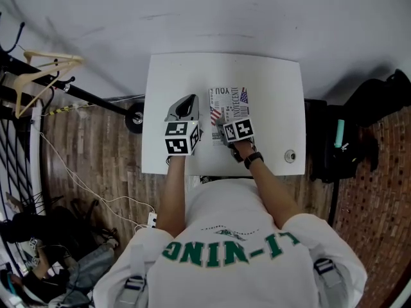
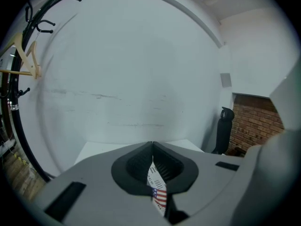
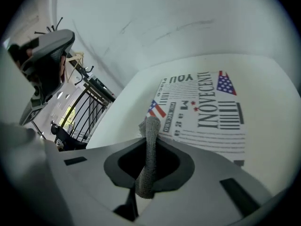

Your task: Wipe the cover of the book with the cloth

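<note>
The right gripper (image 3: 146, 140) is clenched on a grey knit cloth (image 3: 150, 126), which stands up between its jaws over the near left corner of the book (image 3: 207, 112). The book lies flat on the white table (image 1: 270, 82), its printed cover facing up (a small flag near each side edge). The left gripper (image 2: 153, 145) hangs over the book's left edge with its jaw tips together; a sliver of the cover shows in the slit behind them, and whether it is pinched cannot be told. A wooden coat hanger (image 1: 38, 69) hangs well to the left of the table
</note>
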Action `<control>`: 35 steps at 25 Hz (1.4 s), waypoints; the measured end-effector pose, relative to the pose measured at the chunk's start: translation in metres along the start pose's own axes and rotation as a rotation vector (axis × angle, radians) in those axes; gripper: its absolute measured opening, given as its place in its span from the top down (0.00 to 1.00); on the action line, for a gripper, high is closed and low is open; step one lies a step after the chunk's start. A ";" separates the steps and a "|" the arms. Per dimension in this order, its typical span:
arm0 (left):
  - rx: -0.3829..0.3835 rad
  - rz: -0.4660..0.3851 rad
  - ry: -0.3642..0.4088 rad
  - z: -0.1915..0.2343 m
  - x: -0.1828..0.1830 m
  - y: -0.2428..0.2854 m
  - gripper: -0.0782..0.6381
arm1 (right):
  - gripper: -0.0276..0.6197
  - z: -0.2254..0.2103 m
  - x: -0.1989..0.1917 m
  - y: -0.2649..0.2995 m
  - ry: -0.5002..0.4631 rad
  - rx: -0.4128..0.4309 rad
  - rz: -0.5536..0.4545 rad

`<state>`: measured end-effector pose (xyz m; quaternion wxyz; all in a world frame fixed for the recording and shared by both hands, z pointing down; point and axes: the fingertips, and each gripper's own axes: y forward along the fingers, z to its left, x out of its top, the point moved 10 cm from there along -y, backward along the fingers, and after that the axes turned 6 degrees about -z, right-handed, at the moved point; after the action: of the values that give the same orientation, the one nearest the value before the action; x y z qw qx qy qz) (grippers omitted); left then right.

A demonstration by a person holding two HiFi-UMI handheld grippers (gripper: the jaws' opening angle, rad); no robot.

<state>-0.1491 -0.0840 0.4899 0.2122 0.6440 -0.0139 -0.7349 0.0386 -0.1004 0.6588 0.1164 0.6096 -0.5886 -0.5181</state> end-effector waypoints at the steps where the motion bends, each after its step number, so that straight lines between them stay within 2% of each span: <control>1: -0.011 -0.002 0.003 -0.003 0.002 0.003 0.87 | 0.89 -0.009 -0.001 -0.007 0.026 -0.014 -0.009; 5: -0.063 0.001 0.015 -0.018 0.004 0.016 0.87 | 0.89 -0.051 -0.009 -0.036 0.119 -0.105 -0.055; 10: -0.105 0.008 0.029 -0.035 0.003 0.026 0.87 | 0.89 -0.086 -0.020 -0.063 0.211 -0.147 -0.110; 14: -0.105 0.002 0.030 -0.035 0.004 0.024 0.87 | 0.89 -0.092 -0.023 -0.069 0.225 -0.161 -0.122; 19: -0.062 -0.002 0.014 -0.023 0.001 0.014 0.87 | 0.89 -0.085 -0.017 -0.065 0.188 -0.191 -0.095; 22: -0.043 -0.024 -0.006 -0.017 0.001 0.005 0.87 | 0.89 -0.063 -0.007 -0.056 0.113 -0.151 -0.075; 29: 0.023 -0.039 -0.021 -0.004 -0.003 -0.017 0.87 | 0.89 0.013 0.004 -0.012 -0.014 0.100 -0.012; 31: 0.039 -0.035 -0.022 -0.001 -0.005 -0.022 0.87 | 0.89 0.026 -0.002 0.000 -0.057 0.122 0.022; 35: 0.051 -0.023 -0.021 0.002 -0.007 -0.024 0.87 | 0.89 0.030 -0.011 0.011 -0.124 0.091 0.064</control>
<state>-0.1572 -0.0607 0.4897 0.1871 0.6417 -0.0276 -0.7432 0.0118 -0.0800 0.6594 0.0684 0.5619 -0.6368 -0.5236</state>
